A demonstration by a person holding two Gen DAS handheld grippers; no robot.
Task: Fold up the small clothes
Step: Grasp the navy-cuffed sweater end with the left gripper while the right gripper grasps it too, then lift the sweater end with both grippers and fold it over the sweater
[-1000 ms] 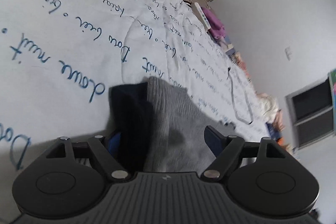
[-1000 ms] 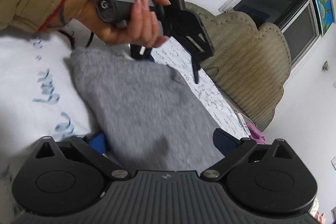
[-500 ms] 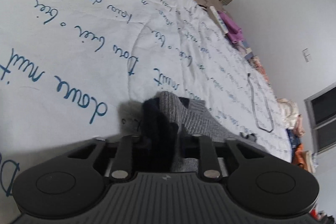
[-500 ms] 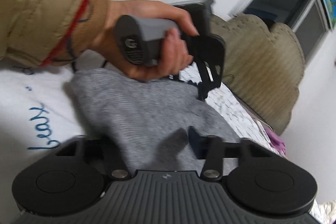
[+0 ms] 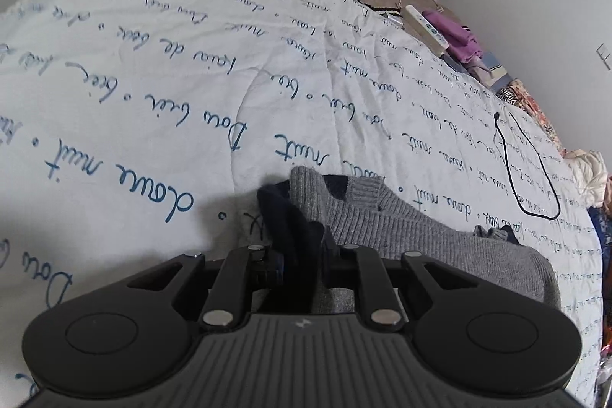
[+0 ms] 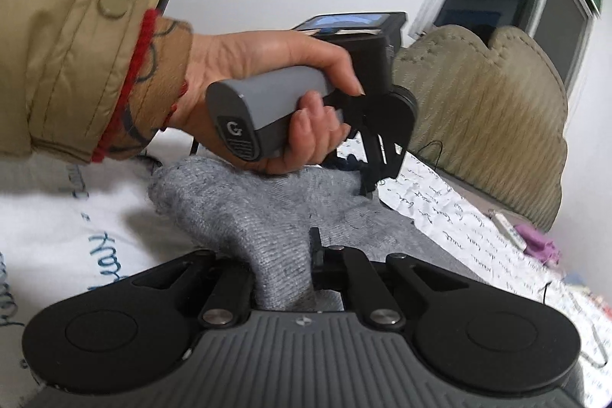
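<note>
Gripping the gray knit garment (image 5: 401, 228) at two edges, left gripper (image 5: 302, 255) and right gripper (image 6: 283, 274) both clenched on it, poised to fold it over on the bedspread (image 5: 153, 102).

Soft, dim daylight falling evenly, faint shadow lying beside the sweater (image 5: 401, 228), fisheye bending the frame edges, corners going dark, sleeve (image 6: 57, 44) and far wall blurring slightly

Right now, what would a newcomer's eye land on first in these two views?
Probably the grey sweater, bunched on the white quilt covered in blue handwriting, with the left gripper and the right gripper each shut on a fold. Next, in the right view, the left hand in a tan sleeve, gripping its grey handle just above the knit.
</note>
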